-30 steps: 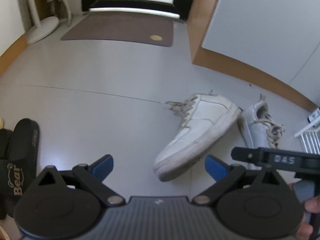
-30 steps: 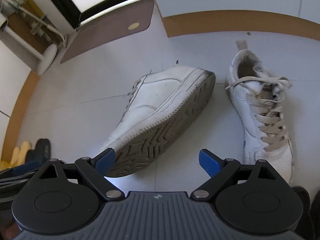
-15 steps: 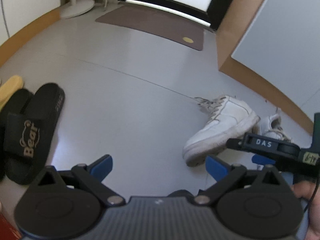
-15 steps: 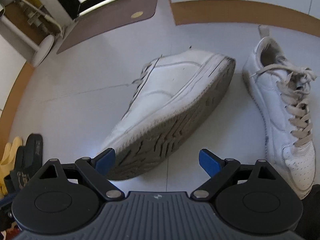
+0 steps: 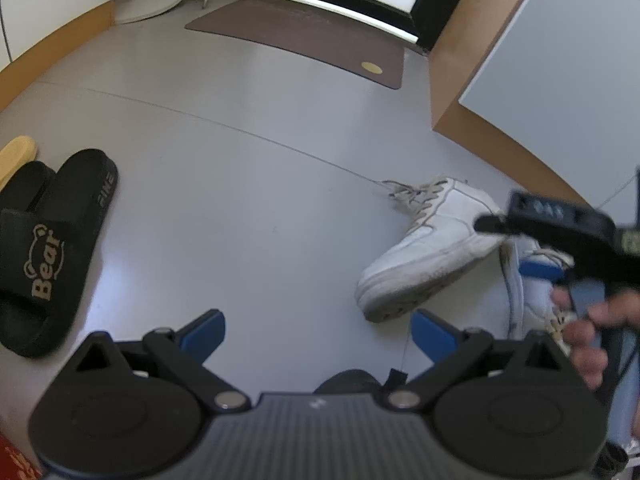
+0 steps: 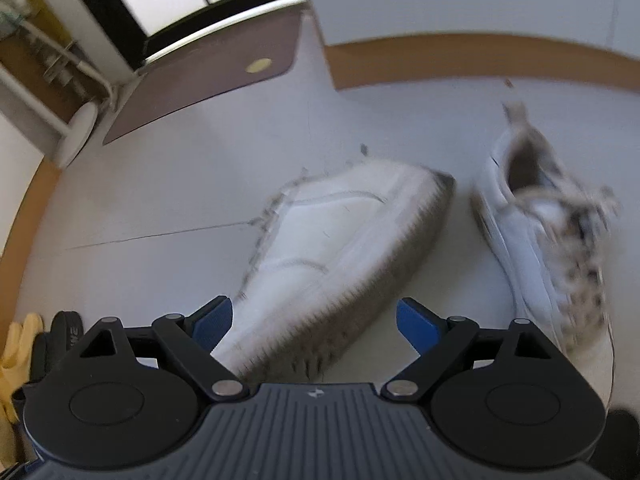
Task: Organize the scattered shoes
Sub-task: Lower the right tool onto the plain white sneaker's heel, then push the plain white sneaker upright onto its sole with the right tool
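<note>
A white sneaker (image 5: 428, 256) lies tipped on its side on the grey floor, its worn sole (image 6: 360, 280) facing the right wrist camera. Its mate (image 6: 540, 248) stands upright just to the right, laces on top, blurred. My right gripper (image 6: 316, 322) is open and low over the tipped sneaker, whose toe end sits between the blue fingertips (image 6: 212, 320) without being pinched. In the left wrist view a hand holds the right gripper (image 5: 516, 246) over both sneakers. My left gripper (image 5: 318, 334) is open above bare floor, with nothing between its fingers.
A pair of black "Bear" slides (image 5: 52, 248) lies at the left, a yellow slipper (image 5: 16, 152) behind them. A brown doormat (image 5: 304, 36) lies before the dark door. A wall corner with a wooden skirting (image 5: 452, 80) stands behind the sneakers, a white round stand base (image 5: 148, 0) at the back left.
The right gripper has moved in closer to the tipped sneaker, whose toe now lies between its fingers. The left wrist view has swung left, bringing the black slides further in.
</note>
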Motion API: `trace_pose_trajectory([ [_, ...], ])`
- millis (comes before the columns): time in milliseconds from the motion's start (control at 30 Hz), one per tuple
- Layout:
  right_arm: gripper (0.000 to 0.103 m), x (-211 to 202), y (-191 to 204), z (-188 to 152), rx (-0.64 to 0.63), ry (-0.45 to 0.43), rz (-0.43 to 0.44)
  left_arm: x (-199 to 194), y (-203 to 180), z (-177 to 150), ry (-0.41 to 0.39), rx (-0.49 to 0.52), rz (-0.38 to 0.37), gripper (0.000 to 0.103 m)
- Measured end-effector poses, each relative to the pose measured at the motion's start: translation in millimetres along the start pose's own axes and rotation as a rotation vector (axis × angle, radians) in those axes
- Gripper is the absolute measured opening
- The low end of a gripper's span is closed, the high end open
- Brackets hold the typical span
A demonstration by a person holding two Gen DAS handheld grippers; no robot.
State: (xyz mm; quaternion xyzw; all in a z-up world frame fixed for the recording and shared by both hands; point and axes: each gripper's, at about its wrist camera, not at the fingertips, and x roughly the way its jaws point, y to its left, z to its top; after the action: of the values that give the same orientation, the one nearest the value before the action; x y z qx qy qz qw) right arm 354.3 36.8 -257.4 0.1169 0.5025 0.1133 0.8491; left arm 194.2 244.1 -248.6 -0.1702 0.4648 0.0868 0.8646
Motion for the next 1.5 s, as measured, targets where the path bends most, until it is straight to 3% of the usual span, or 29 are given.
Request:
trace_pose_trajectory([
  [233,0.093,18,28,20,-0.068,0.076,-0.03,-4,10,7,-0.018,-0.02,-0.002,0.101],
  [567,0.093,45,59,28,-0.222,0.205,-0.166,-3,36,11,-0.043,-0.135,0.043,0.101],
  [667,0.093,57,55,24,-0.214,0.243,-0.189,-1,36,11,-0.034,-0.141,0.038,0.101],
  [800,0.099,61,44,17,-0.218,0.242,-0.153,1,34,9,-0.028,-0.132,0.031,0.101],
  [967,0.09,50,33,15,-0.208,0.223,-0.122,4,30,9,-0.026,-0.132,0.025,0.101],
  [1500,0.075,13,0,-6,-0.077,0.179,-0.025,11,29,7,-0.009,-0.116,0.009,0.101],
])
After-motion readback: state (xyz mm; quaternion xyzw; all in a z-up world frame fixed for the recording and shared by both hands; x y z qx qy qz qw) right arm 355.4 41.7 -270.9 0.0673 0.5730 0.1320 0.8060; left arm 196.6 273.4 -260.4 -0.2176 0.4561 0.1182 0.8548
